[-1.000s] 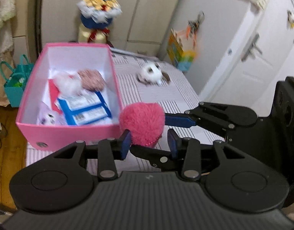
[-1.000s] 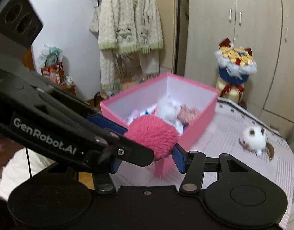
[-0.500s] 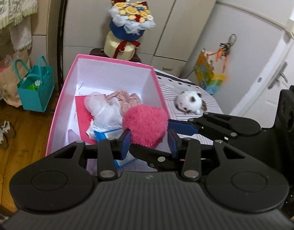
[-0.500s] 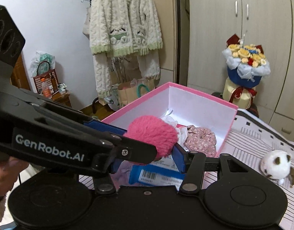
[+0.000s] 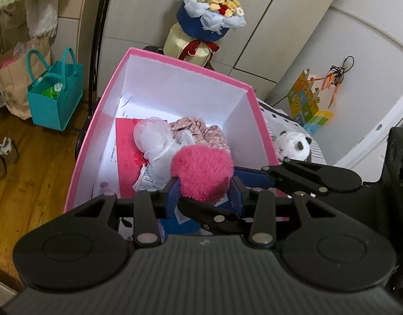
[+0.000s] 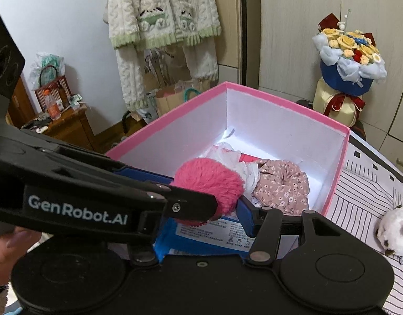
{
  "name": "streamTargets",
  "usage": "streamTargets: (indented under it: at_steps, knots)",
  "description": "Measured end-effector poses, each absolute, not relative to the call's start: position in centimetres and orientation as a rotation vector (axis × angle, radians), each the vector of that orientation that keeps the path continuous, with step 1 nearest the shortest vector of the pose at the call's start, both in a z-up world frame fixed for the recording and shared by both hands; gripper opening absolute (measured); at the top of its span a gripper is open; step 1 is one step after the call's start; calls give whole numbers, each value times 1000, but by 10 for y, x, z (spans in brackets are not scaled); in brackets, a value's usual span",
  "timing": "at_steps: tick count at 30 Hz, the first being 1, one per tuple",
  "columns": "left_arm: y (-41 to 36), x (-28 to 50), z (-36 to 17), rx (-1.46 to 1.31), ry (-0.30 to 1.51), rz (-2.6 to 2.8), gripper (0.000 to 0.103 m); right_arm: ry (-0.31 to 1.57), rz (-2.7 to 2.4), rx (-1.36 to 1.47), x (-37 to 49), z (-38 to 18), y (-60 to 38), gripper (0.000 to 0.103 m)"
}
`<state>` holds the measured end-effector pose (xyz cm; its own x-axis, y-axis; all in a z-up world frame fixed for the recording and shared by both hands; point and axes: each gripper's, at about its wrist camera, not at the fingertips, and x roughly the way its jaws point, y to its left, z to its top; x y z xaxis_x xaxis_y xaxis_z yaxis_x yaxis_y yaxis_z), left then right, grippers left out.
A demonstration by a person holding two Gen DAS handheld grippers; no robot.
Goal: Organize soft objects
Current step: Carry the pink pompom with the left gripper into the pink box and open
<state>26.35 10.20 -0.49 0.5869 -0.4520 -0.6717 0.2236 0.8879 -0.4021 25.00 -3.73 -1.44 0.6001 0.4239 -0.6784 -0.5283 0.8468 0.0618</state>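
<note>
A fluffy pink pom-pom (image 5: 204, 170) (image 6: 209, 181) hangs over the near end of the open pink box (image 5: 185, 63) (image 6: 285, 97). My left gripper (image 5: 204, 191) is shut on it, one blue pad pressing each side. My right gripper (image 6: 204, 210) comes in crosswise and grips the same pom-pom; one blue pad (image 5: 251, 177) touches its right side. In the right wrist view the left gripper (image 6: 193, 191) hides the right gripper's left finger. Inside the box lie a floral scrunchie (image 6: 282, 186), a white gauzy piece (image 5: 151, 139) and a blue packet (image 6: 206, 239).
A small panda plush (image 5: 293, 147) (image 6: 395, 231) lies on the striped cover (image 6: 364, 197) to the right of the box. A flower bouquet (image 5: 209, 8) stands behind the box. On the wooden floor at left stands a teal bag (image 5: 54, 97).
Both grippers have carried the pom-pom from beside the box, over the striped cover, to above the box's inside, and a little lower. The grip looks the same.
</note>
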Motion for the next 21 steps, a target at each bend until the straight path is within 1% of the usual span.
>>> streamTargets:
  at_steps: [3, 5, 7, 9, 12, 14, 15, 17, 21]
  knots:
    - [102, 265, -8, -284, 867, -392, 40, 734, 521, -188, 249, -17, -34, 62]
    - [102, 262, -8, -274, 861, -376, 42, 729, 513, -197, 247, -16, -34, 67]
    - [101, 256, -4, -247, 844, -359, 48, 727, 509, -210, 243, -13, -34, 69]
    - [101, 250, 0, -221, 825, -344, 51, 718, 500, -227, 238, -10, -35, 73]
    - [102, 236, 11, -182, 795, -337, 53, 696, 488, -245, 226, -2, -39, 75]
    - [103, 227, 19, -159, 776, -339, 58, 679, 483, -255, 217, 5, -43, 76]
    - [103, 223, 22, -149, 769, -350, 63, 672, 475, -264, 212, 9, -44, 77]
    - [103, 215, 29, -134, 764, -372, 64, 643, 467, -281, 201, 18, -48, 79]
    - [101, 200, 44, -106, 737, -390, 65, 600, 466, -295, 178, 33, -56, 80]
